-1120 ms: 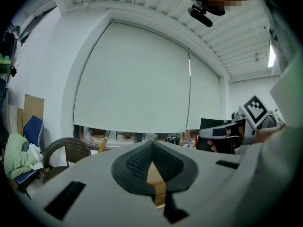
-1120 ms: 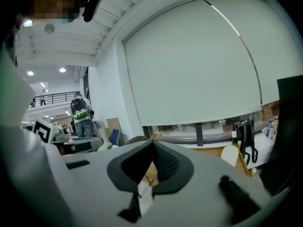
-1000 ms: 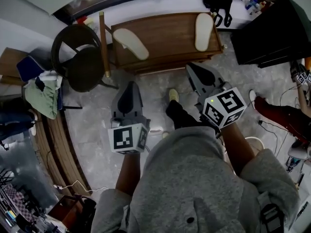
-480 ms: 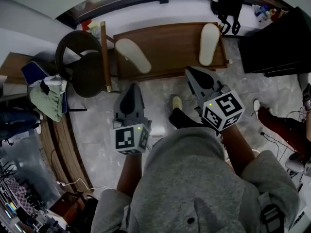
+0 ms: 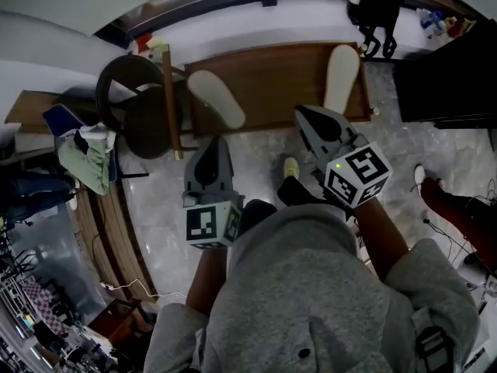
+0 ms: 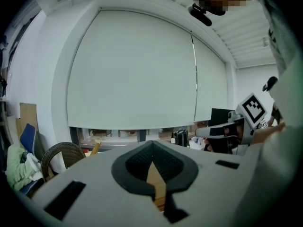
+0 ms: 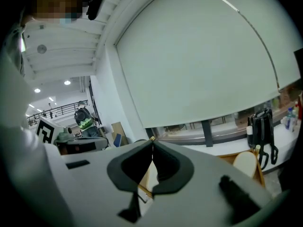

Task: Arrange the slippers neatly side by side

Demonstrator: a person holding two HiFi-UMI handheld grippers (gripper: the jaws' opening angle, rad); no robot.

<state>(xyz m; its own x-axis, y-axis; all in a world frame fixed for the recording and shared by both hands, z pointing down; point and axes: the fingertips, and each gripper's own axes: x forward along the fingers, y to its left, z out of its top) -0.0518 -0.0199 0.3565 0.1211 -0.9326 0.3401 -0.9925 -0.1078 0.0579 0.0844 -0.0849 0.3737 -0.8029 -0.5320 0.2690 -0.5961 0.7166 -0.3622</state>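
Observation:
Two cream slippers lie far apart on a low wooden table (image 5: 279, 84) in the head view. The left slipper (image 5: 216, 98) lies slanted near the table's left end. The right slipper (image 5: 341, 68) lies near the right end and also shows in the right gripper view (image 7: 245, 163). My left gripper (image 5: 216, 141) hangs over the floor just short of the table, below the left slipper, jaws shut and empty (image 6: 151, 144). My right gripper (image 5: 301, 113) reaches the table's front edge, left of the right slipper, also shut on nothing (image 7: 152, 142).
A dark wicker chair (image 5: 136, 107) and a leaning wooden stick (image 5: 168, 92) stand left of the table. A black bag (image 5: 377, 6) sits behind its right end, beside a black cabinet (image 5: 450, 68). Green cloth (image 5: 89, 158) lies at far left. Another person's leg (image 5: 458, 208) is at right.
The table and slippers have come lower and nearer in the head view as I stepped forward. Both grippers are now closer to the table edge, still shut.

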